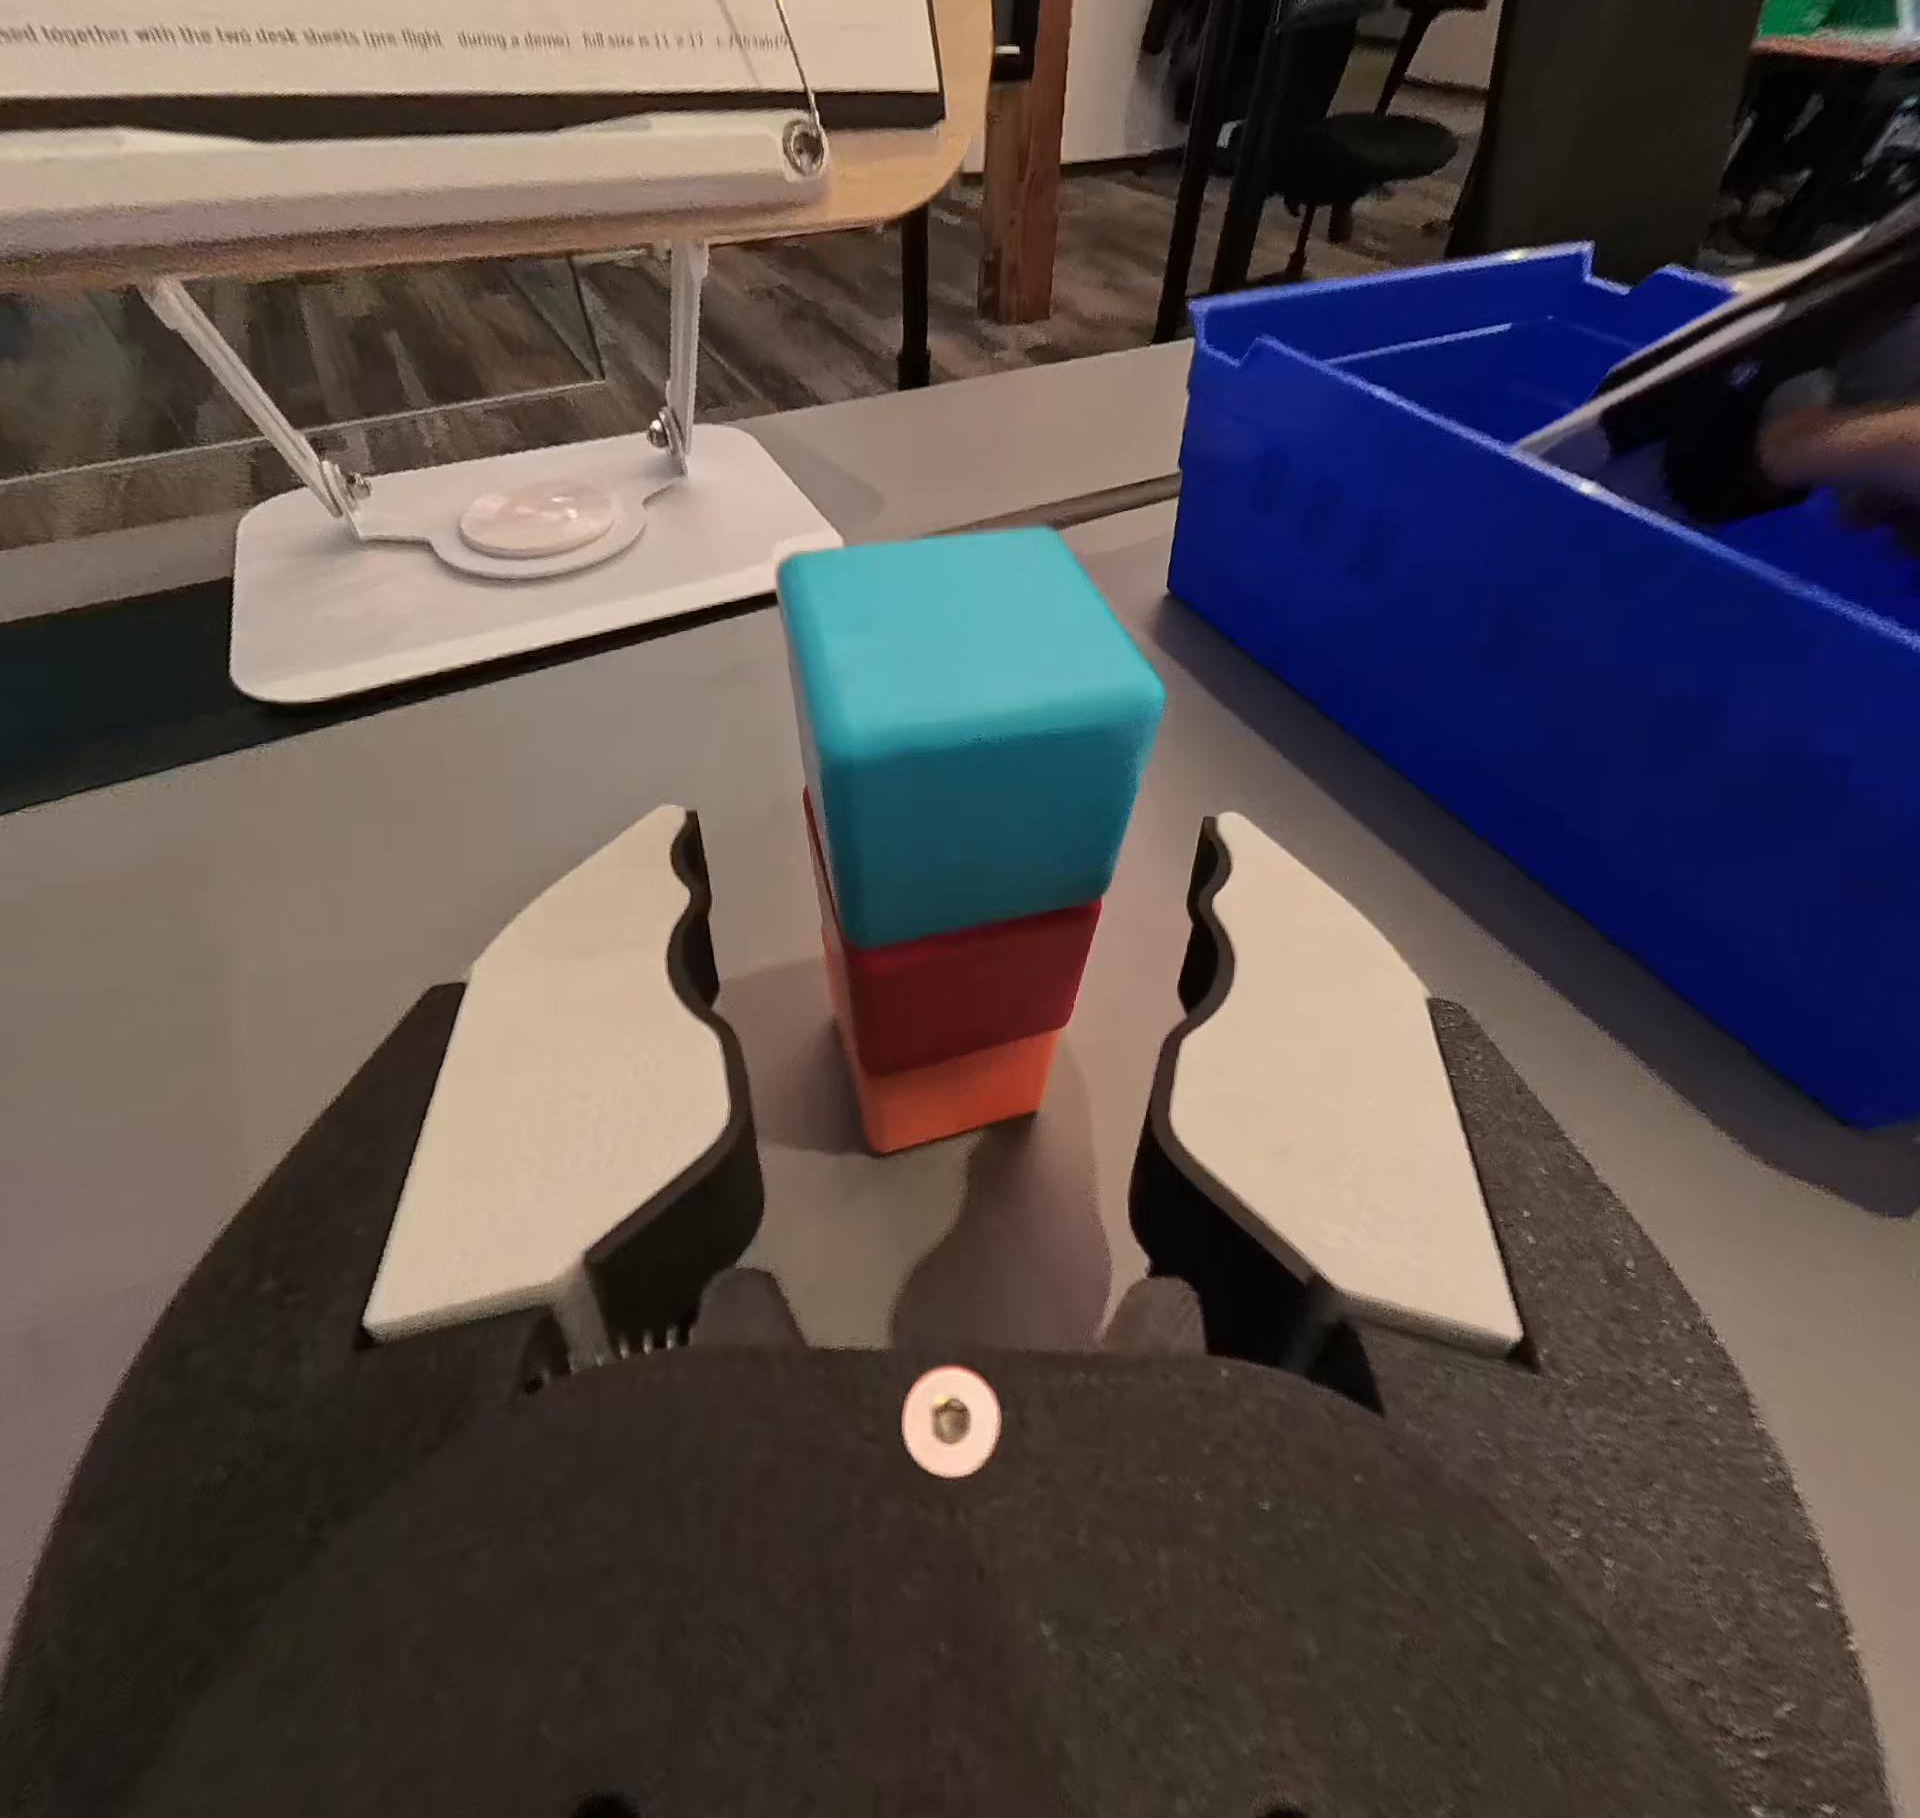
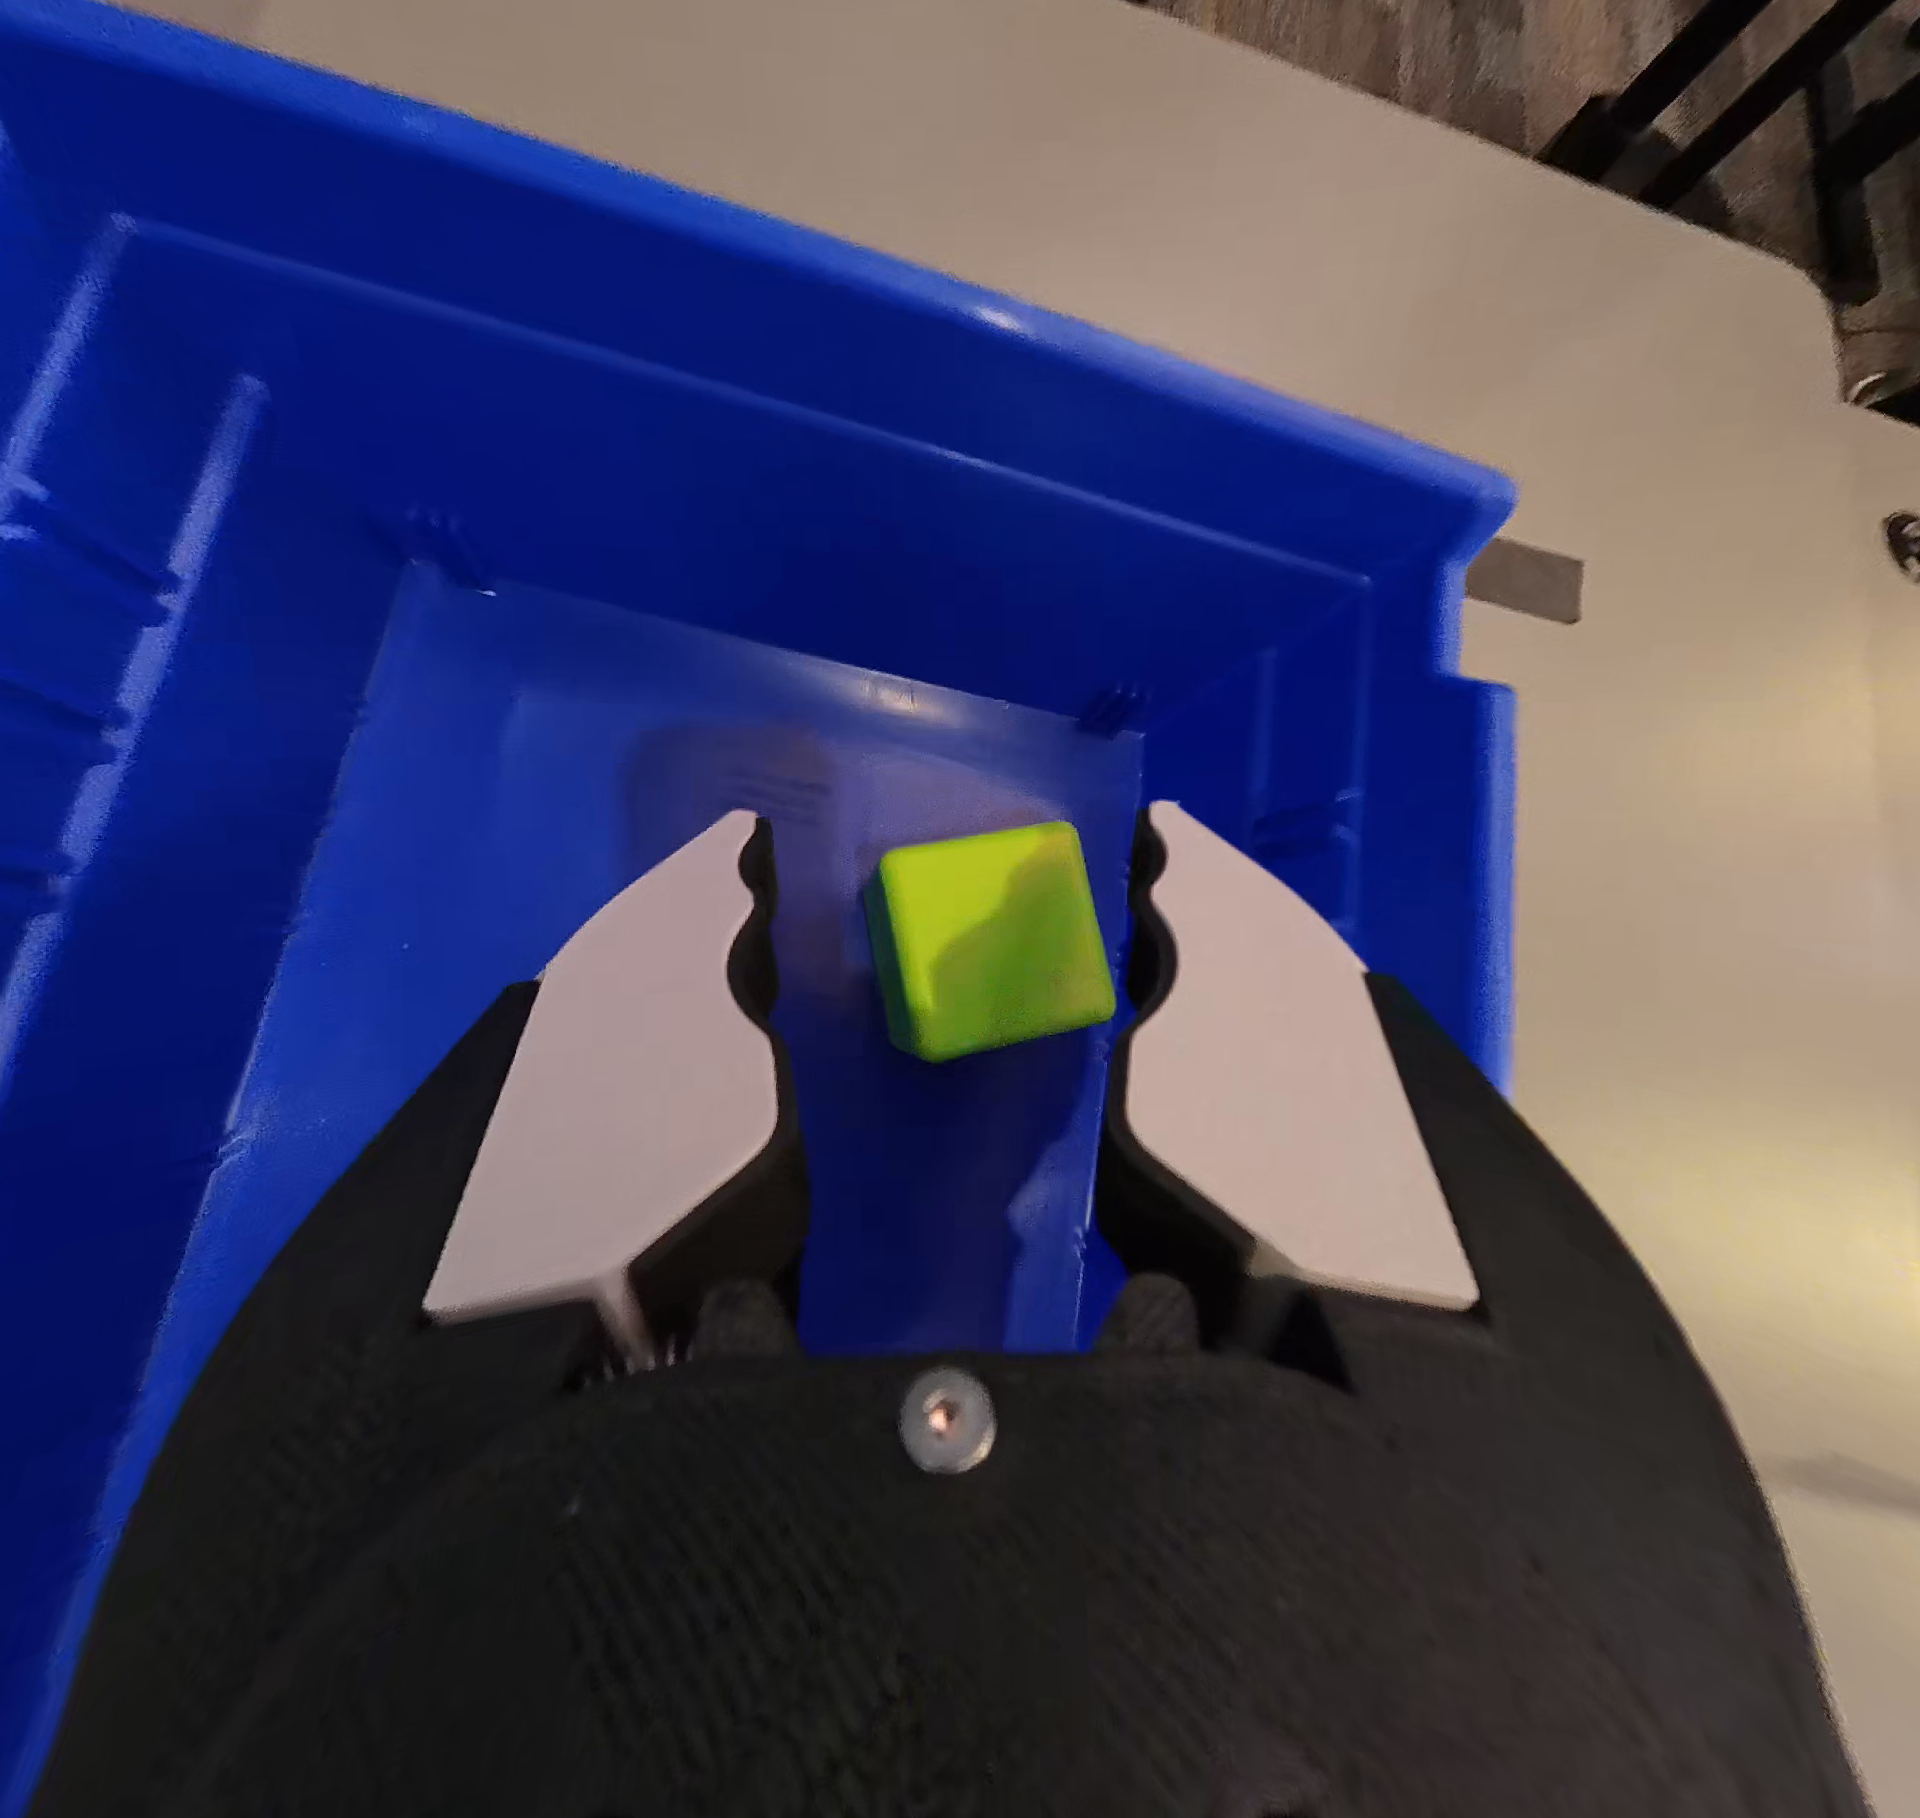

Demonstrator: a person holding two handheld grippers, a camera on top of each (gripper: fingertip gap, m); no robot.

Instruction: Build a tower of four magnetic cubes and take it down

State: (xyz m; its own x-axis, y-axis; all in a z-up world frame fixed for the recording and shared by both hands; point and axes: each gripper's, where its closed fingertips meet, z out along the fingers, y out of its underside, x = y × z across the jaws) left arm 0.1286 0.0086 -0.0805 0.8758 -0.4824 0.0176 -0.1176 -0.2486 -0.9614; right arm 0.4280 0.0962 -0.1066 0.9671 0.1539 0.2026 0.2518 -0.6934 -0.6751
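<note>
Three magnetic cubes are stacked in a short tower on a smooth grey table [image 1: 312, 937]: a teal cube [image 1: 971, 729] on top, a dark red cube [image 1: 966, 984] beneath it, and an orange cube [image 1: 951, 1088] at the base, all matte with rounded edges. The left gripper [image 1: 945, 864] is held just in front of the tower, its flat white fingers with wavy black pads spread wide and touching nothing. A fourth, lime green cube [image 2: 992, 937] lies on the floor of a glossy blue plastic bin [image 2: 727, 397], between the wide-spread fingers of the right gripper [image 2: 951, 833], apparently ungripped. A white document stand [image 1: 499, 563] is seen behind the tower.
</note>
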